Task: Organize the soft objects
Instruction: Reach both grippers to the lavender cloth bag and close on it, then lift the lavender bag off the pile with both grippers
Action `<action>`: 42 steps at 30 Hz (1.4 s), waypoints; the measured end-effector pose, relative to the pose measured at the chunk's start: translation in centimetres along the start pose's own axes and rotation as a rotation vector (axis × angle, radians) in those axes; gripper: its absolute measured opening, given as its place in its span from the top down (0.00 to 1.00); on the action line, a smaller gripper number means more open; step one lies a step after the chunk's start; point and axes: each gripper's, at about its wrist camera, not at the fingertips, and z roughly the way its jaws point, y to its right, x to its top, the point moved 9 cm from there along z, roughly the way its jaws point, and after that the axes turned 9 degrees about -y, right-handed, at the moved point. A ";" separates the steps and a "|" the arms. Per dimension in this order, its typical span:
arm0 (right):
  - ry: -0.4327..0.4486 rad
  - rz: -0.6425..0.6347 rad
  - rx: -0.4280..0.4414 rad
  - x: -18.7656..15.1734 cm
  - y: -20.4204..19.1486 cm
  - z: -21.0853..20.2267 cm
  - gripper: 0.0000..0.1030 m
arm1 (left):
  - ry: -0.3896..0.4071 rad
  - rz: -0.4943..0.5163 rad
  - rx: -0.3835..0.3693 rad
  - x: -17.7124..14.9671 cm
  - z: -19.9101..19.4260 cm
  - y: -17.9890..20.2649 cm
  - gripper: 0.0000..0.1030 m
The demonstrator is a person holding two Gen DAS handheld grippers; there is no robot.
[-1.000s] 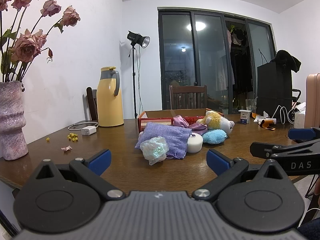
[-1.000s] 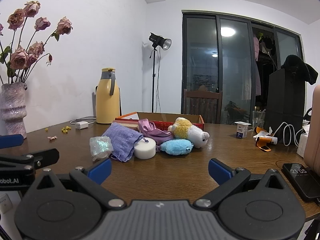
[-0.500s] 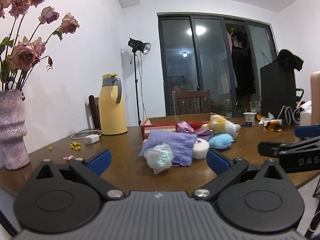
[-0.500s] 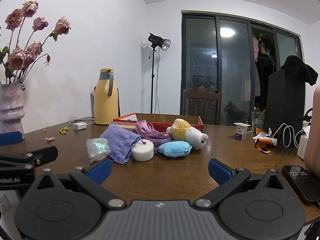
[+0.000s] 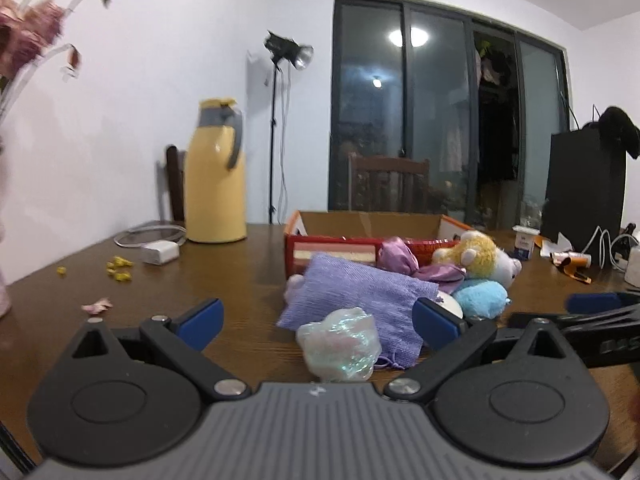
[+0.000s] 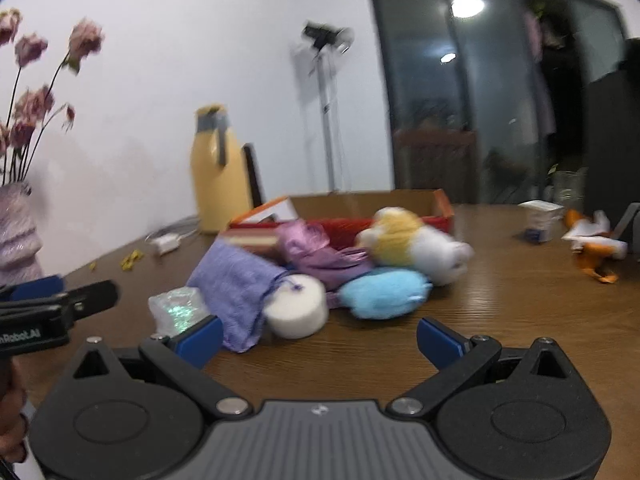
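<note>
So nothing sorted yet, by the look of it: the soft pile lies loose on the table [image 5: 240,280] ahead of both grippers, in front of the cardboard box [image 5: 368,224], whose inside can't be seen from here. Iridescent pouch [image 5: 340,344] sits just ahead of the left gripper [image 5: 316,318], roughly between its fingers, apart from them; purple knit bag [image 5: 356,292] is right behind it, touching. White foam round [image 6: 296,312] and blue plush [image 6: 384,292] lie ahead of the right gripper [image 6: 318,334], between its finger lines; satin purple cloth [image 6: 316,252] and yellow-white plush [image 6: 416,240] are further out against the box front. Both grippers are spread wide and hold nothing. Left to do, judging from this: every item, probably into the box. Around: yellow thermos [image 5: 216,176] far left beyond the left fingers, charger with cable [image 5: 160,250], yellow crumbs [image 5: 118,268], a petal [image 5: 96,306], vase with dried roses [image 6: 18,224] off the left side, small carton [image 6: 540,220] and orange wrapper [image 6: 592,252] off to the right. Possible snags: pouch and bag overlap, the bag's drawstring trails, and the two grippers sit close side by side.
</note>
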 end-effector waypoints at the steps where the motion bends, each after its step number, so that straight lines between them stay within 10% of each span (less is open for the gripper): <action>1: -0.010 -0.016 -0.005 0.4 -0.5 1.1 0.00 | -0.010 0.005 -0.010 0.0 0.6 0.1 0.00; 16: -0.102 0.028 0.135 4.5 -3.8 10.6 0.52 | -0.376 -0.160 -0.309 1.6 14.2 -4.6 0.21; 21: -0.109 0.049 0.153 4.9 -3.6 11.6 0.89 | -0.390 -0.231 -0.459 1.9 14.6 -5.0 0.62; 32: 0.073 -0.057 0.191 9.9 -2.8 3.2 0.90 | -0.159 -0.114 -0.475 8.0 4.1 -1.5 0.74; 42: -0.180 -0.087 0.206 1.0 -0.1 -1.5 0.90 | -0.263 -0.136 -0.447 -2.4 -1.9 5.2 0.74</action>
